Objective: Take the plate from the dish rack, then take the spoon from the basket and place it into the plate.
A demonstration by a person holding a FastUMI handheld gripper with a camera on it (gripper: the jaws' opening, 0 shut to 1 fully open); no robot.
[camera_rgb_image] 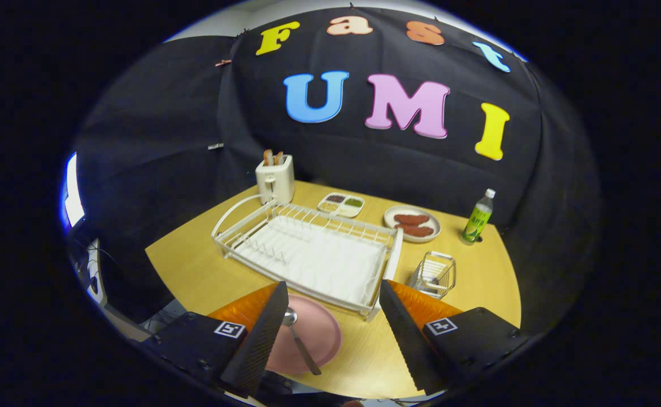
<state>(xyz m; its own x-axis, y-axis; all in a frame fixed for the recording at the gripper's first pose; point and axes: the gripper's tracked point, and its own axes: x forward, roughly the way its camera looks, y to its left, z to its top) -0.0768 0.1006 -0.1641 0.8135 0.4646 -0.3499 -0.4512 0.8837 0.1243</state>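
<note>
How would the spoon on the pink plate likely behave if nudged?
The spoon looks like rigid, glossy metal, so probably stiff and slippery. Lying across the smooth pink plate, it would likely slide or pivot rather than tip. The open tongs aren't touching it.

Round pink plate (316, 333): near-left portion hidden behind one finger (260, 339) of the wide-open gripper (330, 339), which grips nothing.
Metal spoon (299, 339) lying in the plate: one side of its bowl covered by that same finger.
Small clear wire basket (433, 275): lower near corner hidden behind the other finger; contents too small to tell.
Divided white tray (341, 204): fillings too small to identify.
Green-labelled clear plastic bottle (478, 218): label unreadable.
White toaster (275, 178): brown items in its slots too small to identify.
</note>
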